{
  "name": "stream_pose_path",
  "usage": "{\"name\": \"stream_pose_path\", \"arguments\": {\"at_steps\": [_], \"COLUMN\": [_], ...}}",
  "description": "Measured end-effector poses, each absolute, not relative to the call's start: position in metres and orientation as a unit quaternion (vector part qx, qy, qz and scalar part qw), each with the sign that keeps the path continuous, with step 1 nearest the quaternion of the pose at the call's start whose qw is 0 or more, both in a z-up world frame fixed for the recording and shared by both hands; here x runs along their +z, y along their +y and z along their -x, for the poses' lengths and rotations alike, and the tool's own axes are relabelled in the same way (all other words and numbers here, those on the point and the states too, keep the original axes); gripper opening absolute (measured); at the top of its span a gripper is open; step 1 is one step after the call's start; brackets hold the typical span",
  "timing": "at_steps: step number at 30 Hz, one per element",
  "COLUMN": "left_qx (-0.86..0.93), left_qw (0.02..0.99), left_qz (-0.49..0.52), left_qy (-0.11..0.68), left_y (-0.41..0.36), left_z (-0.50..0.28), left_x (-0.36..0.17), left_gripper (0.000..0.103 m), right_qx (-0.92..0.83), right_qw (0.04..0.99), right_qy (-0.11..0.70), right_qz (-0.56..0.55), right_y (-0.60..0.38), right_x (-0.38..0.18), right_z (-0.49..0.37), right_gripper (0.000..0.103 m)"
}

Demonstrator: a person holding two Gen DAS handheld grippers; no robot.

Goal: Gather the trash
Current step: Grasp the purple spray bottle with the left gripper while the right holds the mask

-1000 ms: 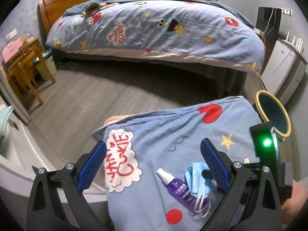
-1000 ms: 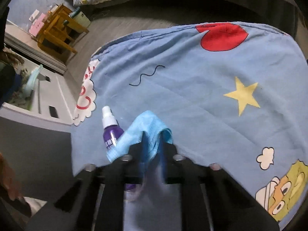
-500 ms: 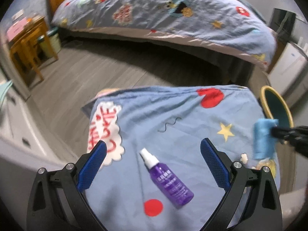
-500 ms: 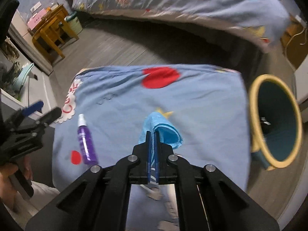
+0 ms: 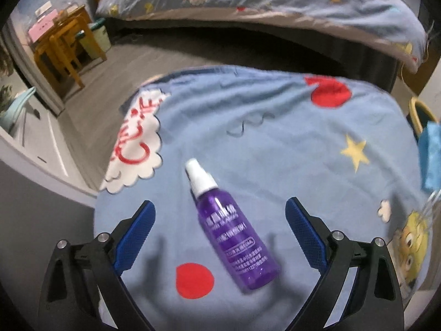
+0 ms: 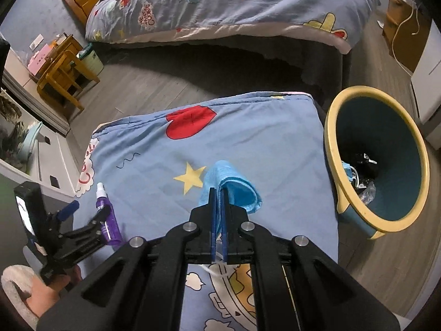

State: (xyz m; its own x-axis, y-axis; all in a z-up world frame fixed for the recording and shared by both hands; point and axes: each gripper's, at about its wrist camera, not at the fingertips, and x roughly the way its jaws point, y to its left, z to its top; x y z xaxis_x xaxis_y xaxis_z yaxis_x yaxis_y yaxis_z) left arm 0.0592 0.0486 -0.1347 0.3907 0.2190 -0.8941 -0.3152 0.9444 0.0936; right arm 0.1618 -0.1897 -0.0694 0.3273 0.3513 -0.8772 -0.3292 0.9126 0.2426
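My right tool: clenched on blue face mask; bin lies right. My left tool: released, straddling purple spray bottle, long axis near-right to far-left.

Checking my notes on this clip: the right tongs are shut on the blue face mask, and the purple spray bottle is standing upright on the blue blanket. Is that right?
Not quite. The right tongs are shut on the blue face mask, but the purple spray bottle is lying on its side on the blue blanket, as the left wrist view shows.

Purple spray bottle lies on cartoon sheet; perhaps a desk beyond.
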Motion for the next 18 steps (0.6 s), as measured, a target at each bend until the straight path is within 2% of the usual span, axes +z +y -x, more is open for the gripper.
{"name": "stream_pose_path", "arguments": {"at_steps": [4,14,18], "left_qx": [0.149,0.152,0.142], "left_qw": [0.826,0.804,0.804], "left_qz": [0.033,0.041,0.039], "left_qy": [0.543,0.573,0.577], "left_y": [0.044,0.052,0.049], "left_z": [-0.062,-0.060,-0.059], "left_x": [-0.143,-0.158,-0.158], "left_gripper": [0.081,0.066,0.047], "right_qx": [0.219,0.222,0.222], "right_qw": [0.814,0.811,0.811], "right_qy": [0.537,0.541,0.542], "right_qz": [-0.012,-0.006,-0.002], "right_y": [-0.187,-0.184,-0.183], "right_x": [-0.067,-0.070,-0.071], "right_z": [-0.162,-0.163,-0.162], "right_gripper": [0.002,0.002,0.002]}}
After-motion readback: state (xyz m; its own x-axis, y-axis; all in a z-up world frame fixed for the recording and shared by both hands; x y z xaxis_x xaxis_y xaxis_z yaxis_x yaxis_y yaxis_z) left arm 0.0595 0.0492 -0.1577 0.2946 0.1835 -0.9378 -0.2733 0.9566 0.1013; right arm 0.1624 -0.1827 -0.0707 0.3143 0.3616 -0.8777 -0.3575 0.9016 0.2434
